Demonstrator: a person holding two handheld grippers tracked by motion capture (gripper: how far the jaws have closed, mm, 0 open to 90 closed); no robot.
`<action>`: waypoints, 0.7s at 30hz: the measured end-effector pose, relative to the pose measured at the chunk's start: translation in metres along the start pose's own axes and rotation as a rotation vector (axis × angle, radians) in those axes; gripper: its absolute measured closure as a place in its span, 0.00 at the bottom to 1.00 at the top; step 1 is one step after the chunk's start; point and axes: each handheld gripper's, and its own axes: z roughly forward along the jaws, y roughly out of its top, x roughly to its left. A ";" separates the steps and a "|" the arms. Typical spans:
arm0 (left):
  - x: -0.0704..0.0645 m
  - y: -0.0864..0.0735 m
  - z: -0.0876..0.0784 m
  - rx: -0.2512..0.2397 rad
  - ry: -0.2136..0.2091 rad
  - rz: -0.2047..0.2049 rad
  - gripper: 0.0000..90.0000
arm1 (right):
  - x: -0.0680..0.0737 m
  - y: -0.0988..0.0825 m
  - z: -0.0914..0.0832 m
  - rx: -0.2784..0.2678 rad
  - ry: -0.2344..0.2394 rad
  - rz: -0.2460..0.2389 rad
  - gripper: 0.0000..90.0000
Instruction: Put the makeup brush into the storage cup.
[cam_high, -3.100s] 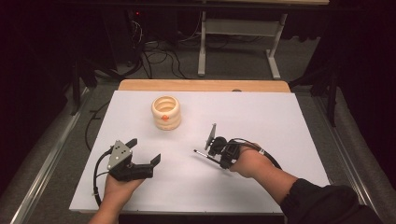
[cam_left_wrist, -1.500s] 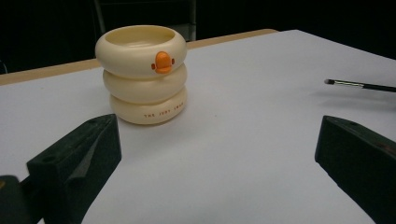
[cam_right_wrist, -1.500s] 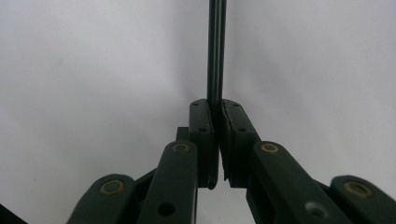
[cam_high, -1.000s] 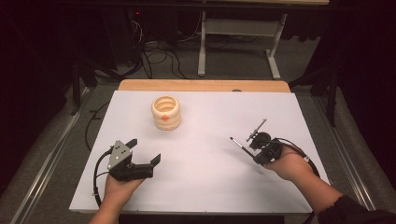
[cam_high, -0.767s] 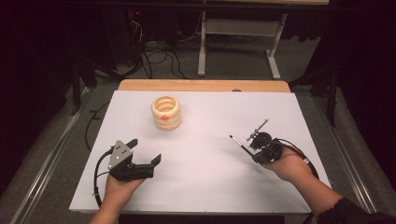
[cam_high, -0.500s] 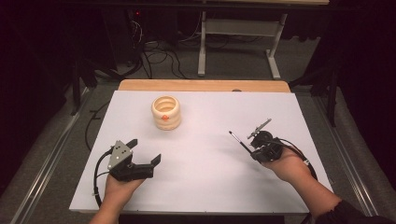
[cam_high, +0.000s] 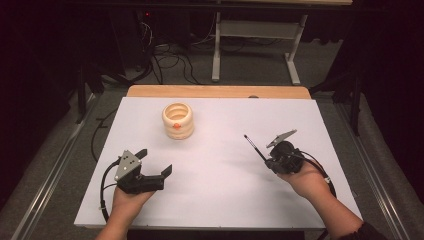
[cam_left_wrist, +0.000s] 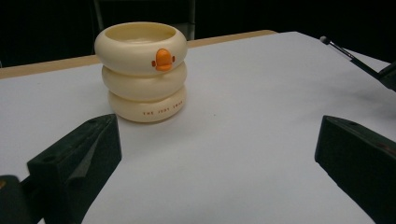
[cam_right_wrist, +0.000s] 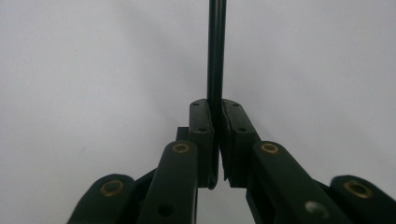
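Since a moment ago your right tongs (cam_high: 264, 159), clenched on the thin black pen (cam_high: 253, 148), have pulled well away from the ringed cup (cam_high: 178, 120) toward the surface's (cam_high: 225, 200) right, left tongs (cam_high: 152, 162) released; held apparently near one end, it may pivot or slip.

A lab-like recording room: white-topped table (cam_high: 220, 200), tangled floor cables (cam_high: 165, 55) (dark surroundings), metal desk frame (cam_high: 255, 35) behind.

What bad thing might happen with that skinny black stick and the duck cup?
The right gripper pinches the thin black pen near one end only, so it might swivel or slip out. The duck cup is light-looking and stands free; a poke on its rim could tip it, and the open left gripper isn't steadying it.
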 end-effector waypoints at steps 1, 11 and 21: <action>0.000 0.000 0.000 0.000 0.000 0.000 0.01 | 0.000 -0.001 0.000 -0.012 -0.005 0.005 0.96; 0.001 -0.001 0.001 0.002 -0.005 -0.005 0.01 | 0.002 -0.006 0.003 -0.122 -0.013 0.030 0.96; 0.001 -0.002 0.002 0.007 -0.006 -0.006 0.01 | 0.002 -0.011 0.009 -0.236 -0.010 0.070 0.96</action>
